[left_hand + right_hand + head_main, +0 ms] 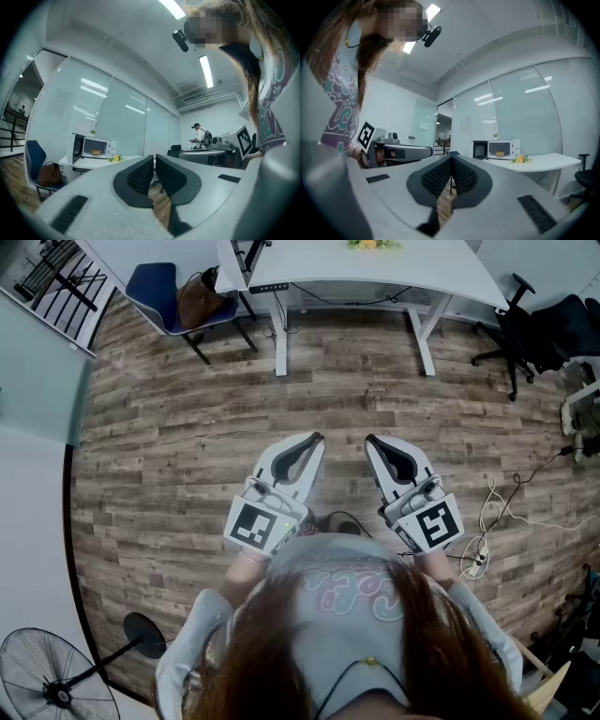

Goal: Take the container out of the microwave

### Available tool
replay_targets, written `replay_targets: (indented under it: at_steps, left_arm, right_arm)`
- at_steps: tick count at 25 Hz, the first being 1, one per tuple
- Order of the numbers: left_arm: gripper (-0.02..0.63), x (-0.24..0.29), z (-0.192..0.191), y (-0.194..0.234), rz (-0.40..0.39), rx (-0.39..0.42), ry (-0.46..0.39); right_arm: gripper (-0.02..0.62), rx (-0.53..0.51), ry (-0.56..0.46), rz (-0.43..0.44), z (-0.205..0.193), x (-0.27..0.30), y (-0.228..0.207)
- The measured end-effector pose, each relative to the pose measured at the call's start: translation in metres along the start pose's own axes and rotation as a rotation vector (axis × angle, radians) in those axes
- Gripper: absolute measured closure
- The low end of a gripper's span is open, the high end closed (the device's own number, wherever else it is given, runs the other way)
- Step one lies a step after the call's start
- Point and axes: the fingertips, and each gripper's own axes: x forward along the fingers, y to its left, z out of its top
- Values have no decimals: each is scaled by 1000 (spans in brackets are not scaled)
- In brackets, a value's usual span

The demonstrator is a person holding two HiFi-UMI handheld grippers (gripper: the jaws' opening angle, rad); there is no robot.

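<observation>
Jaws closed and empty on both left gripper (314,439) and right gripper (372,442); container (500,153) sits inside the microwave (111,148), well ahead of the jaw tips, door apparently open; nothing done, approach and grab remain.

A white bench (441,263) stands at the far side of the wood floor (169,446). Yellow flowers (373,244) sit on top of the bench. A blue chair (155,287) is just left of the bench, and a brown bag (199,298) rests on that chair. A black office chair (539,329) is near the bench's right end. White cables (487,521) lie on the floor, well in front of the bench. A black fan (52,681) stands far from the bench, down in the near left corner.
</observation>
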Motion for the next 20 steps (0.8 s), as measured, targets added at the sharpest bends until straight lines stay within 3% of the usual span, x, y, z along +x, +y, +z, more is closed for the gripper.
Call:
replay_targets:
  at_steps: [10, 20]
  left_arm:
    - [586, 11, -2, -9, -18, 42, 22]
    - [584, 11, -1, -6, 37, 41, 21]
  right_arm:
    - [591, 6, -22, 16, 4, -2, -8]
    - [591, 64, -91, 83, 13, -6, -5]
